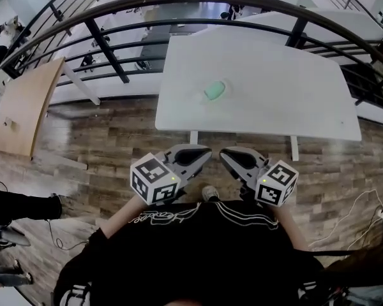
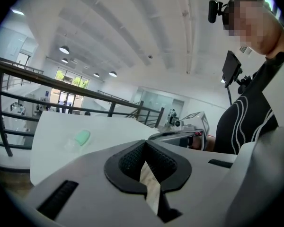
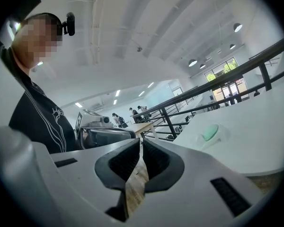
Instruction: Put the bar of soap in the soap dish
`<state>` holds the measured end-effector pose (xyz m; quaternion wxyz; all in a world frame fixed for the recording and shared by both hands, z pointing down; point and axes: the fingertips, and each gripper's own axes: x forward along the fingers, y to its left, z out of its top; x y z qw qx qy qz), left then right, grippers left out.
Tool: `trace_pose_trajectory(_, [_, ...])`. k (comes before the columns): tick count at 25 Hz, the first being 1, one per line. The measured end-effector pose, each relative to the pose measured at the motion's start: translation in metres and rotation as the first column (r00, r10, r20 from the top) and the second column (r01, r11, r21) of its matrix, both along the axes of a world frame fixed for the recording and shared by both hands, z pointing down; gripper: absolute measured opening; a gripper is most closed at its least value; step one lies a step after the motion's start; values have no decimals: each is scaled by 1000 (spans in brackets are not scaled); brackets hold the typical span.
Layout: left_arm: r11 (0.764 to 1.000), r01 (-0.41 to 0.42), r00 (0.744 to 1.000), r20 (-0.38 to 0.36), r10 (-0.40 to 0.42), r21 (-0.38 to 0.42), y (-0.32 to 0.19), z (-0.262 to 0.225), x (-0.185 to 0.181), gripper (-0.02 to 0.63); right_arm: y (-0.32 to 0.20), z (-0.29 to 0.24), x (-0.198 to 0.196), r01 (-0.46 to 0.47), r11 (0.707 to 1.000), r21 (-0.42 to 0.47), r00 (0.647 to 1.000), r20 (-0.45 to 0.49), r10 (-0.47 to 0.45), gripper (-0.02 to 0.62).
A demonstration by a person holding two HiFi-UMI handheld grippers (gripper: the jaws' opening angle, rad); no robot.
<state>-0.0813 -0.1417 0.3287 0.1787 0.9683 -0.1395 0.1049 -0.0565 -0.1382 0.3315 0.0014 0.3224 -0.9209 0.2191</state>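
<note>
Soap, a pale green bar of soap [image 1: 215, 90], lies near the middle of a white table [image 1: 274, 101], well apart from both grippers. It touches a clear soap dish [image 1: 202, 96] whose rim shows faintly beside it. Whether the bar sits fully inside the dish cannot be told from any view. In the head view the person stands back from the table's near edge, over wood-plank floor [image 1: 96, 152]. The two grippers are held close against a black top [image 1: 198, 247]. The left gripper [image 1: 196, 156] and the right gripper [image 1: 232, 158] lie side by side, their tips angled toward each other and toward the table. Each carries a marker cube at its rear, the left cube [image 1: 154, 178] and the right cube [image 1: 277, 182]. In the left gripper view, the left gripper [image 2: 145, 145] has its dark ribbed pads pressed together with nothing between them. The soap [image 2: 82, 137] shows far off to the upper left of the jaws, on the table [image 2: 113, 131]. In the right gripper view, the right gripper [image 3: 141, 143] also has its jaws closed tip to tip and holds nothing. There the soap [image 3: 210, 132] lies far off to the upper right of the jaws, on the table [image 3: 260, 136]. A dark curved railing [image 1: 179, 2] runs beyond the table.
</note>
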Motion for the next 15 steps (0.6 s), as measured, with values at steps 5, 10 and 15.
trace_pose_trajectory(5, [1000,-9,1000,-22,9,0,18,-2,-13,8,22,-11,-16,-8,999,46,1000,-6,9,26])
trace_pose_trajectory(10, [999,-32,999,-36,33,26,37,-6,-17,8,40,-17,-26,-22,997,78,1000,-1,22,25])
trace_pose_trajectory(15, [998,-48,998,-43,50,29,50,-9,-18,8,52,-21,-29,-24,997,75,1000,22,22,25])
